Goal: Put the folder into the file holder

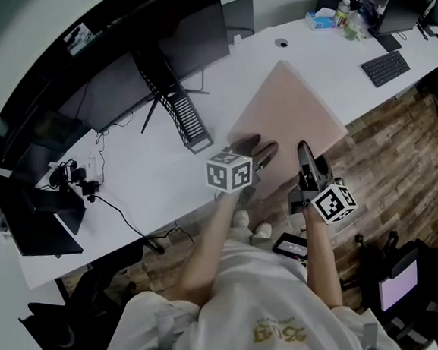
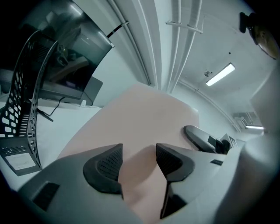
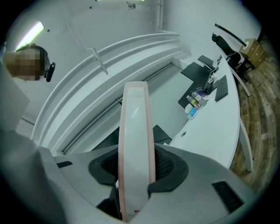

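While in left claw [image 2: 139, 156] and right claw [image 3: 136, 165], one folder [image 1: 286, 115]; one file holder [image 1: 187, 118].

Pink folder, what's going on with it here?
A person holds the pink folder with both grippers. The right gripper is clamped across its narrow edge, and another part of the folder fills the gap between the jaws of the left gripper. The folder sits tilted over the front edge of the white desk. The black mesh file holder stands on the desk to the folder's left, and the folder is not yet in it.
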`<state>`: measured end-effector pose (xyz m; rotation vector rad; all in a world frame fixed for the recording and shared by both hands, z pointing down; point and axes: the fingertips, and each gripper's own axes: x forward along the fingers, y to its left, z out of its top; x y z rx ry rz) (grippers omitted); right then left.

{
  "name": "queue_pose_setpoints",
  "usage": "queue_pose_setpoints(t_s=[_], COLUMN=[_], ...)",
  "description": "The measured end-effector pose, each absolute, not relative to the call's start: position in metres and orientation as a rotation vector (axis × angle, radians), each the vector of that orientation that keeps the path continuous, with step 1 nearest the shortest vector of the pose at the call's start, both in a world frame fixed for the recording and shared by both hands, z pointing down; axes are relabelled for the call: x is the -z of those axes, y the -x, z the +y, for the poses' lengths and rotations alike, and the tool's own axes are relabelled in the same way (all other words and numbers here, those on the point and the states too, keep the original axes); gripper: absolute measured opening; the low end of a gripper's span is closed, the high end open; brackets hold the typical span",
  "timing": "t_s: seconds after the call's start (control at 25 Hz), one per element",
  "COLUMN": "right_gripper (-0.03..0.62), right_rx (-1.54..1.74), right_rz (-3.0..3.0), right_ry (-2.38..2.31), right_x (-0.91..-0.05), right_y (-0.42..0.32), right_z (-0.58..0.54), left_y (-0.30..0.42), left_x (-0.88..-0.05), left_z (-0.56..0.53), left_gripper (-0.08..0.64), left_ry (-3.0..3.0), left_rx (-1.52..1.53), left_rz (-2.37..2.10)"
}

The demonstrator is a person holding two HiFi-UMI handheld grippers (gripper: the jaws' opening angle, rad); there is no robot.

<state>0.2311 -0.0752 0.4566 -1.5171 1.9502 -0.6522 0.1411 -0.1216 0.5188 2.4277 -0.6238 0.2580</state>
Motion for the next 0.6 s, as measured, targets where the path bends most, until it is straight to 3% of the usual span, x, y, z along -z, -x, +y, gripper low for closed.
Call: queue_pose_setpoints(t_s=[0.6], right_gripper=[0.178], right_rx=[0.399], right_rz=[2.098], right_ry=[1.425], right_x=[-0.363], right_y=[-0.207], right_z=[-0.071], left_y=[-0.128], left_x=[-0.427], left_z=[-0.136], left_gripper=[0.239], left_ry=[-2.447], left_rx=[0.143], left_rz=[-0.663])
